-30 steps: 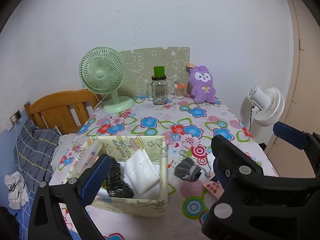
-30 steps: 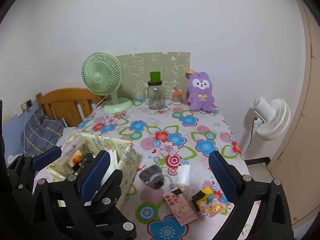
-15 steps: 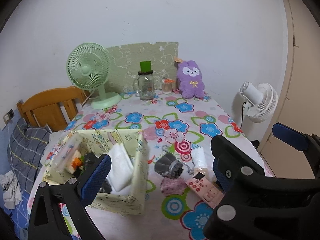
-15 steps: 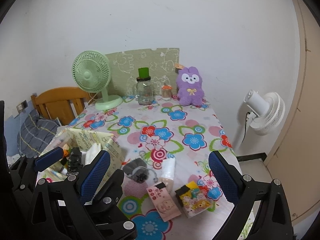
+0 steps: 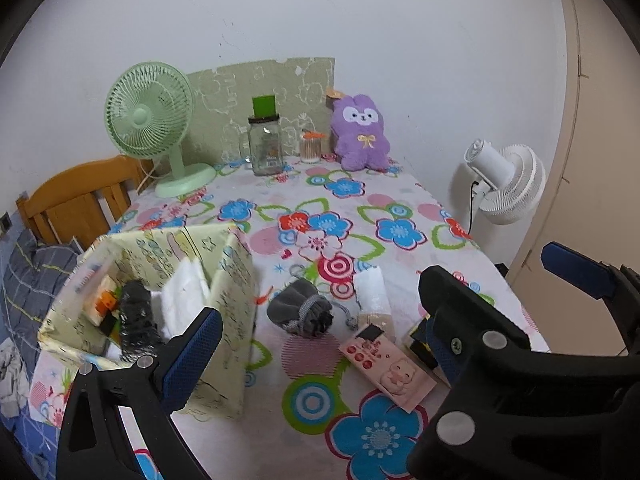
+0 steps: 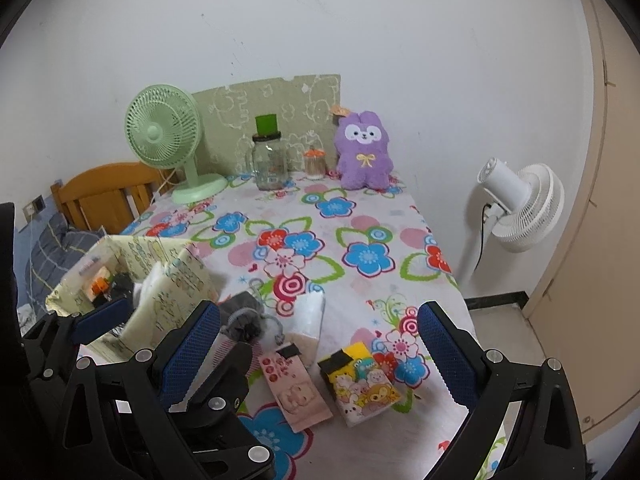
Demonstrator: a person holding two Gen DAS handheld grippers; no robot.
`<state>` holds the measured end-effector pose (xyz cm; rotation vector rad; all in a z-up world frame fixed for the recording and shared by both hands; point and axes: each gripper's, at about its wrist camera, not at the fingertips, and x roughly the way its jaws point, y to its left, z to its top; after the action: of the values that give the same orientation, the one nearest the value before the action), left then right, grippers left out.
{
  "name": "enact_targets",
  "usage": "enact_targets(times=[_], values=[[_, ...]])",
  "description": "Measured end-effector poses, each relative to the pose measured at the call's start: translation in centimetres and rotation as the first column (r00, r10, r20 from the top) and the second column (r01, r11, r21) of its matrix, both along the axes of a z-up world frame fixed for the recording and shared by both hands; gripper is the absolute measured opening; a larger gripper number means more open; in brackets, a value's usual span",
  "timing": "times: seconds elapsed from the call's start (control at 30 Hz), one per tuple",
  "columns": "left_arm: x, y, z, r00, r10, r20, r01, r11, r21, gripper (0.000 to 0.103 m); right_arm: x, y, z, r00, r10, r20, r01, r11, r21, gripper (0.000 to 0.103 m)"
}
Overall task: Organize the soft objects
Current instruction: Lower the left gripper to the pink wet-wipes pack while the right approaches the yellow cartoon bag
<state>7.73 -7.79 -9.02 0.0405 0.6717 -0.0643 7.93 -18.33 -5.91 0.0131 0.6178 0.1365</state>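
Left gripper: hanging wide open above the desk's near edge, gripping nothing, its blue-padded fingers straddling the box's near corner and the pouch.
Right gripper: also spreading wide and carrying nothing, hovering over the near edge with the packets showing between its fingers.
Desk: wearing a flowered cloth, its far edge sitting against a white wall.
Box: standing open-topped at the near left corner, patterned in pale yellow.
Box contents: white folded cloth leaning against the right wall, a dark rolled item lying beside it, small orange and white bits sitting at the left; I cannot tell what those are.
Pouch: grey drawstring bag lying just right of the box, on the cloth.
White packet: lying just right of the pouch.
Pink packet: lying near the front edge, its top end touching the white packet.
Yellow packet: sitting right of the pink one.
Purple plush rabbit: sitting upright at the far edge.
Green fan: standing at the far left corner.
Glass jar: standing between fan and rabbit.
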Motion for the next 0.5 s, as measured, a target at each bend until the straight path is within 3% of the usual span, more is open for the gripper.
enact_targets(times=[0.5], values=[[1.3,-1.1,-4.8,0.99,-0.029,-0.137,0.031,0.999,0.013,0.102,1.2,-1.2,-4.7,0.996,-0.008,-0.086,0.006,1.0,-0.017,0.1]])
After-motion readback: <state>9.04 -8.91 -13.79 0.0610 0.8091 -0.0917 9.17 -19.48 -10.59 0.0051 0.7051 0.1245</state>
